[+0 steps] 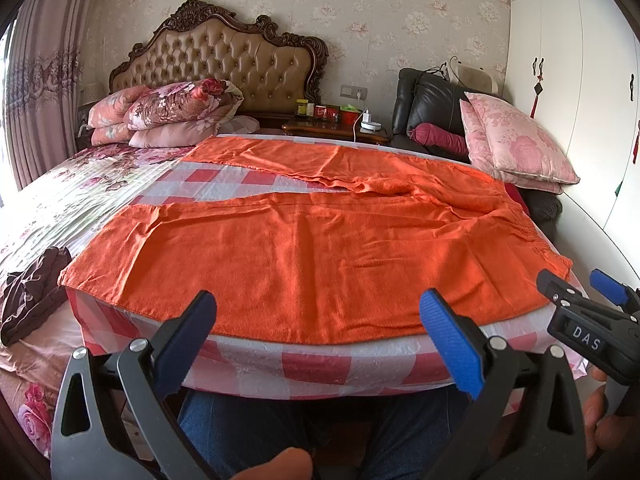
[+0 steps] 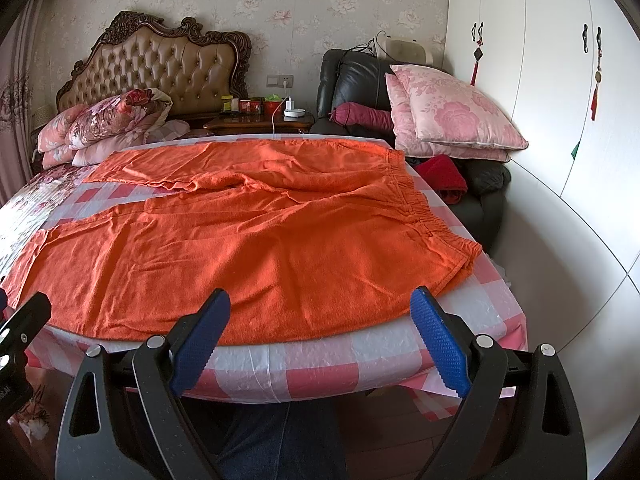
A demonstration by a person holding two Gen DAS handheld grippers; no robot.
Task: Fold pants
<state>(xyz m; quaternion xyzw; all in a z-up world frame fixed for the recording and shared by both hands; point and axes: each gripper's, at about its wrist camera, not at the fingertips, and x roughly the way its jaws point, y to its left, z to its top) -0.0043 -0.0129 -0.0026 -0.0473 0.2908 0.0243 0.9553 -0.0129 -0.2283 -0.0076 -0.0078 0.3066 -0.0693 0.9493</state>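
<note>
Orange pants (image 1: pixel 304 248) (image 2: pixel 256 240) lie spread flat on a pink-and-white checked board (image 1: pixel 320 364) (image 2: pixel 304 372), waistband to the right and both legs running left, the far leg angled away. My left gripper (image 1: pixel 320 320) hovers open just short of the near edge of the front leg, nothing between its blue pads. My right gripper (image 2: pixel 322 316) is also open, in front of the near edge close to the waistband corner. In the left wrist view, the right gripper (image 1: pixel 580 288) appears at the right edge, open.
The board rests on a bed with a floral quilt (image 1: pixel 60 192). A dark garment (image 1: pixel 28 300) lies at the left. Stacked quilts (image 1: pixel 168 116) sit by the headboard, pink pillows (image 2: pixel 448 120) on a black chair at right, white wardrobe (image 2: pixel 560 100) beyond. A person's blue-jeaned legs (image 1: pixel 248 428) are below.
</note>
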